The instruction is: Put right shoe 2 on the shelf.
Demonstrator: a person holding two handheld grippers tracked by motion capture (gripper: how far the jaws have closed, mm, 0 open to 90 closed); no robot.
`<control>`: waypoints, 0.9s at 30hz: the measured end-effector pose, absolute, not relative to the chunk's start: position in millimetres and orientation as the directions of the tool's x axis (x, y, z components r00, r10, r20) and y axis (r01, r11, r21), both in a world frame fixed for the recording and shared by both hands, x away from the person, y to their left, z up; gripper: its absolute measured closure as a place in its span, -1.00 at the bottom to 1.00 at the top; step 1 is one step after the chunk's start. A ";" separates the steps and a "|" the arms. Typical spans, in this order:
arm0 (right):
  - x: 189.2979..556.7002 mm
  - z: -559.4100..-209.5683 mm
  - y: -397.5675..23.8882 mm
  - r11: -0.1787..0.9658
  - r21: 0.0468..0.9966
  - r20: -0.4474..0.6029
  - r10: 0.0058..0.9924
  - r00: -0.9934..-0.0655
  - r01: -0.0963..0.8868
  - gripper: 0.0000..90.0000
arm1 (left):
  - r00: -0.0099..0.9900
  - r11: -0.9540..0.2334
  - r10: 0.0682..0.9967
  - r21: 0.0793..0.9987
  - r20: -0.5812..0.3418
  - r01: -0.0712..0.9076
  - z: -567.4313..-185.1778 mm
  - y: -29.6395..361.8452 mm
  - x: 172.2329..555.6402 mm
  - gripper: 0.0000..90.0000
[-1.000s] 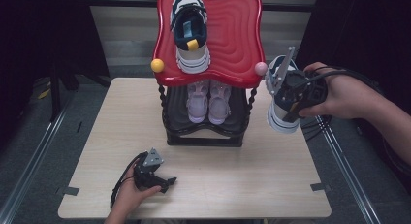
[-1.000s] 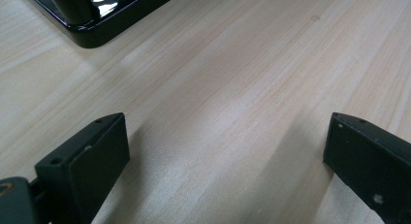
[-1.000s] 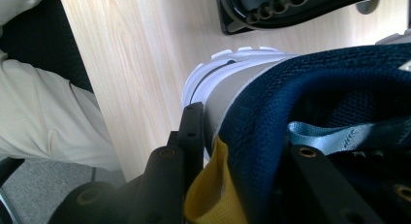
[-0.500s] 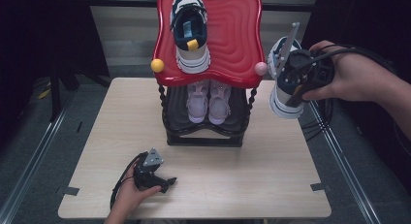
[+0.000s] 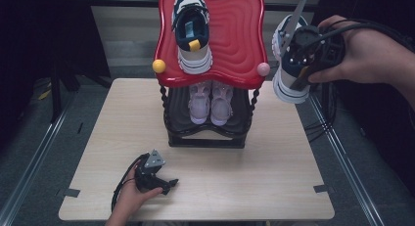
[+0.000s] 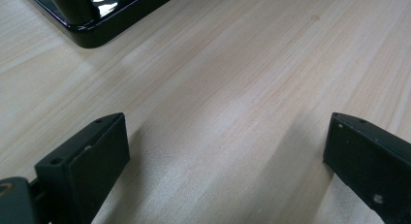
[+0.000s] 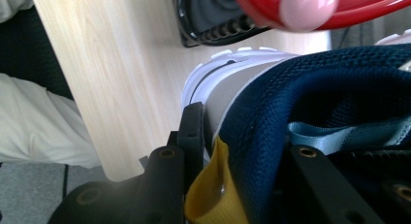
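Observation:
A navy and white sneaker (image 5: 192, 35) lies on the red top tray (image 5: 240, 40) of a two-level shoe rack. Its mate (image 5: 289, 84) hangs in the air just right of the tray's edge, with my right gripper (image 5: 311, 52) shut on its heel end. In the right gripper view the jaws (image 7: 247, 151) clamp the navy collar and yellow tab of that sneaker (image 7: 315, 88), beside the tray's pink knob (image 7: 308, 8). My left gripper (image 5: 164, 184) rests on the table's near left part, open, with bare wood between its jaws (image 6: 223, 170).
A pale lilac pair of shoes (image 5: 210, 101) stands on the rack's black lower shelf (image 5: 205, 138). A yellow knob (image 5: 158, 65) and a pink knob (image 5: 263, 68) stick out at the tray's front corners. The rack's base corner (image 6: 97, 20) lies ahead of the left gripper.
My right gripper has risen with the sneaker, from beside the rack's lower level to the height of the red tray. The left gripper has stayed put.

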State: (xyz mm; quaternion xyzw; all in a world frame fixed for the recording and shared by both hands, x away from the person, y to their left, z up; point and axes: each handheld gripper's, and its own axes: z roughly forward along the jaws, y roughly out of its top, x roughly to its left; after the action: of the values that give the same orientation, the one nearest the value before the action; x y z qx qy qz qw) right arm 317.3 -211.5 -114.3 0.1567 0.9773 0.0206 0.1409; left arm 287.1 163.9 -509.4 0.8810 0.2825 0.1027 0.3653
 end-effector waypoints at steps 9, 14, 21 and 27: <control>323.5 -95.2 -190.1 0.959 0.090 -0.322 0.285 -0.903 0.270 0.56 | 0.819 -0.573 0.573 0.702 -0.026 0.423 -509.4 163.9 287.1 -0.95; 331.3 -87.6 -175.2 0.963 0.098 -0.336 0.270 -0.902 0.252 0.56 | 0.820 -0.572 0.572 0.703 -0.026 0.421 -509.4 163.8 287.2 -0.95; 342.9 -85.2 -157.0 0.963 0.125 -0.349 0.266 -0.898 0.237 0.56 | 0.819 -0.574 0.574 0.700 -0.026 0.425 -509.2 164.0 287.0 -0.95; 351.8 -88.9 -145.6 0.967 0.123 -0.359 0.254 -0.898 0.224 0.56 | 0.820 -0.573 0.572 0.702 -0.026 0.422 -509.4 163.9 287.2 -0.95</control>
State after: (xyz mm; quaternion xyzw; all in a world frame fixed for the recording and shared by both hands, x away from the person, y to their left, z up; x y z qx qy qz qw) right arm 351.8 -145.6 -88.9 0.1230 0.9733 0.0394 0.1896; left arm 287.2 163.9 -509.4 0.8809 0.2822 0.1023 0.3658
